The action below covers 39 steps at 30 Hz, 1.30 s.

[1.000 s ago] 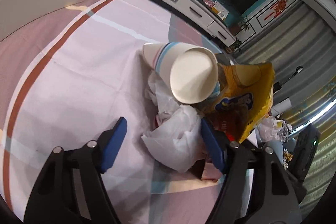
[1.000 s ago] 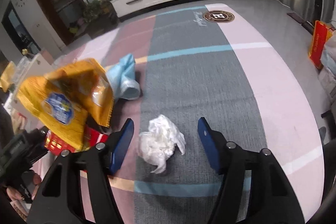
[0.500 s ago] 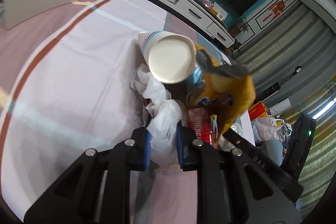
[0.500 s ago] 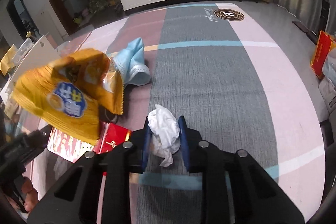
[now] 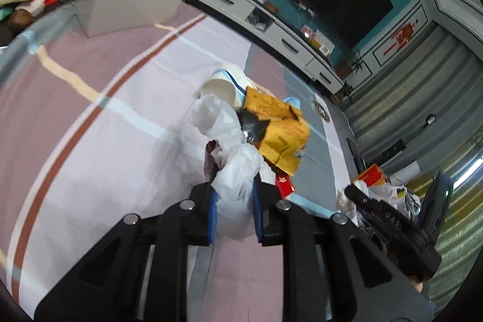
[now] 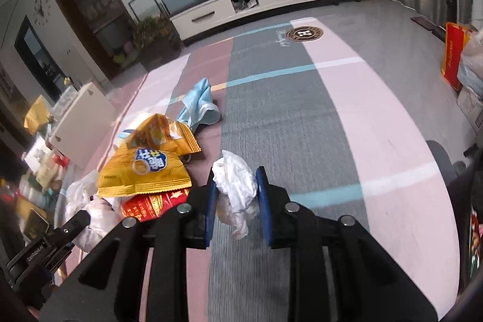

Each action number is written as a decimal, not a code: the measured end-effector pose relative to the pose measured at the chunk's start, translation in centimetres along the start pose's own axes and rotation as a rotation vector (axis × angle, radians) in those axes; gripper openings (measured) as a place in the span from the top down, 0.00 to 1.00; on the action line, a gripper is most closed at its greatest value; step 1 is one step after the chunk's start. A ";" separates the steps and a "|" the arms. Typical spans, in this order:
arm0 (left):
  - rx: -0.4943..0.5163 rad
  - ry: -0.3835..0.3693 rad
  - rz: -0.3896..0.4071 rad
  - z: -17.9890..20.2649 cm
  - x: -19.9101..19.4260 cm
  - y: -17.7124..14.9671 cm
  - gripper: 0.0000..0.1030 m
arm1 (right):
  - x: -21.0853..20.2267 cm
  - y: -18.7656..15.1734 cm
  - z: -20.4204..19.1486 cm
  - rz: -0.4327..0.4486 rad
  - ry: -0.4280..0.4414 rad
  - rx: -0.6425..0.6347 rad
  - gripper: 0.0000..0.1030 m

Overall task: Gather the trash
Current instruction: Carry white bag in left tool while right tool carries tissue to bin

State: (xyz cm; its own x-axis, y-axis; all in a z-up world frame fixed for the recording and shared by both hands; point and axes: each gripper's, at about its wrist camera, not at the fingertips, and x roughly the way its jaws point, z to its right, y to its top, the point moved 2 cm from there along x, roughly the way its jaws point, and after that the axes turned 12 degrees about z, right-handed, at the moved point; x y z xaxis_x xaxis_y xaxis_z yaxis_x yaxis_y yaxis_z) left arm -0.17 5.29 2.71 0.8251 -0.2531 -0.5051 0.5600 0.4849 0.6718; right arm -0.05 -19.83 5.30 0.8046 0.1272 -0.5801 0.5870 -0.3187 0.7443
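My left hand-held gripper is squeezed shut on a thin white plastic bag. The bag is soft and crinkly, and it bulges out between the two blue pads.

My right hand-held gripper is squeezed shut on a crumpled white tissue. The tissue is wrinkly and a bit of it hangs down under the pads.

Just past the bag is a red packet with gold writing too small for me to read. On top of it lies a shiny yellow snack bag with a blue round label and white letters on it. I cannot read the letters. Its edges are zigzag.

Next to the snack bag is a white paper cup with blue stripes, lying on its side.

A little farther off, a soft blue face mask lies crumpled up.

All of this sits on a striped rug in pink, grey and white. Far on the rug is a round dark badge with an H in it.

At the far wall stands a long white TV cabinet with drawers.
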 end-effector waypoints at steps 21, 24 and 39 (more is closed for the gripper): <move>0.146 -0.049 0.034 7.3 -5.6 -3.5 0.81 | -9.7 0.3 3.9 0.229 -0.112 0.069 0.75; 0.175 -0.081 0.019 9.0 -5.5 -4.4 0.81 | -10.7 0.7 4.7 0.253 -0.166 0.058 0.75; 0.310 -0.224 -0.035 18.4 -4.6 -8.6 0.81 | -17.9 1.8 10.5 0.427 -0.245 0.159 0.75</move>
State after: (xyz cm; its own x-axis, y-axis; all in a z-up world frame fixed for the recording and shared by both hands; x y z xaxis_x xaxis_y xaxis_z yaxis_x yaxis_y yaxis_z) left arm -7.35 -13.15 9.25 0.7816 -0.4586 -0.4228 0.5560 0.2049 0.8055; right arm -14.30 -32.51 13.57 0.9135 -0.2627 -0.3105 0.1749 -0.4355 0.8830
